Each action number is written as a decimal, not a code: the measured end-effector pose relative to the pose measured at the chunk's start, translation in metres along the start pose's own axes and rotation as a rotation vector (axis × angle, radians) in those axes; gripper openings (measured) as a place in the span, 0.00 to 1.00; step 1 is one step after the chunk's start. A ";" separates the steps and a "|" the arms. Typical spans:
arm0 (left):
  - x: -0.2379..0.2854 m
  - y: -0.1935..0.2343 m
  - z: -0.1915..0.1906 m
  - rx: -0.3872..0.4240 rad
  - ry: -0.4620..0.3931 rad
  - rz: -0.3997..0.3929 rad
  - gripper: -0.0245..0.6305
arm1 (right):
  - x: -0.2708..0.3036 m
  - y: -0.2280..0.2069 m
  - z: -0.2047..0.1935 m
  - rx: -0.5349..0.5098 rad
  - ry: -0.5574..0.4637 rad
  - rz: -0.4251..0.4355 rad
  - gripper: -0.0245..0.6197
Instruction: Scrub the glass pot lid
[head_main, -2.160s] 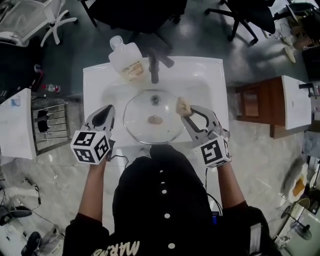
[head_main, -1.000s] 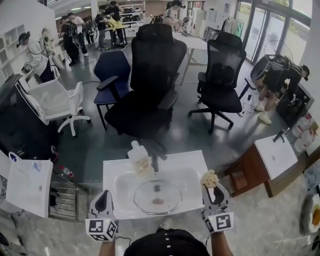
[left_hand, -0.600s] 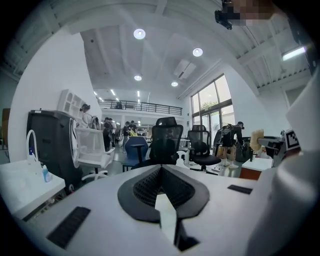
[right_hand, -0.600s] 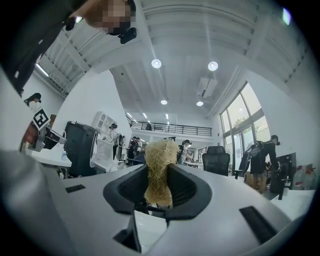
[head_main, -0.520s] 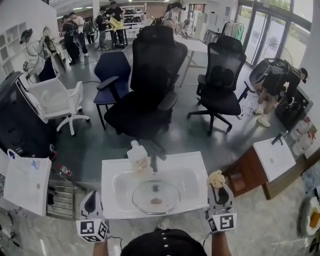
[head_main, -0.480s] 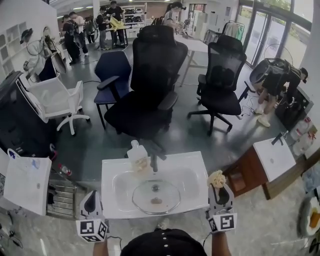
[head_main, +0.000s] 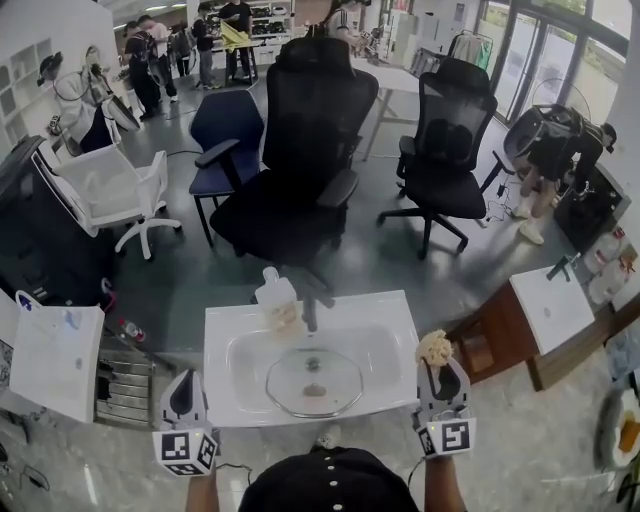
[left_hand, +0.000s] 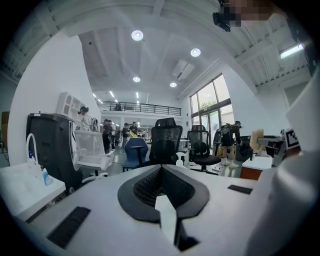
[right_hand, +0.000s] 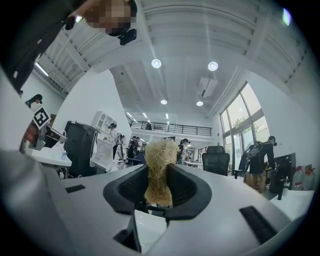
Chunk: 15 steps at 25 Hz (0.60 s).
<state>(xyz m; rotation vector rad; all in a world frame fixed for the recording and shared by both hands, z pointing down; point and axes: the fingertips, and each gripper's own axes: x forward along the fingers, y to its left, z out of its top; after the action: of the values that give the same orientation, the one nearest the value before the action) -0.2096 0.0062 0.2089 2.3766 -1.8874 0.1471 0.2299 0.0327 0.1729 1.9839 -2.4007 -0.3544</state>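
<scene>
The round glass pot lid (head_main: 314, 380) lies flat in the white sink (head_main: 225, 330), with a small knob at its middle and a brown spot near it. My left gripper (head_main: 187, 382) is held at the sink's left front corner, jaws shut with nothing between them (left_hand: 161, 181). My right gripper (head_main: 436, 362) is held at the sink's right edge, shut on a tan fibrous scrubber (head_main: 434, 347). In the right gripper view the scrubber (right_hand: 159, 169) sticks up between the jaws. Both grippers point roughly level, away from the lid.
A clear soap bottle (head_main: 274, 300) and a dark tap (head_main: 309, 310) stand at the sink's back rim. A black office chair (head_main: 300, 170) is behind the sink. A brown cabinet (head_main: 500, 335) stands to the right, a white shelf (head_main: 55, 360) and wire rack (head_main: 128, 385) to the left.
The head view tilted up from the sink to the room. Both grippers lifted away from the lid and drew back to the sink's front corners; the left shifted slightly outward.
</scene>
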 end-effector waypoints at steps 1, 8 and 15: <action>0.000 0.000 0.001 0.000 0.000 0.001 0.08 | 0.001 0.000 0.001 -0.001 0.003 0.001 0.24; 0.002 -0.001 0.001 0.003 0.003 -0.001 0.08 | 0.002 0.001 0.004 0.000 -0.004 0.004 0.24; 0.003 -0.003 0.000 0.004 0.012 -0.001 0.08 | 0.004 0.003 0.004 -0.018 0.004 0.012 0.24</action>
<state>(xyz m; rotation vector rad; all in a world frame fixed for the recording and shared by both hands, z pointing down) -0.2065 0.0043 0.2097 2.3742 -1.8822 0.1642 0.2257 0.0301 0.1694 1.9599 -2.3975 -0.3695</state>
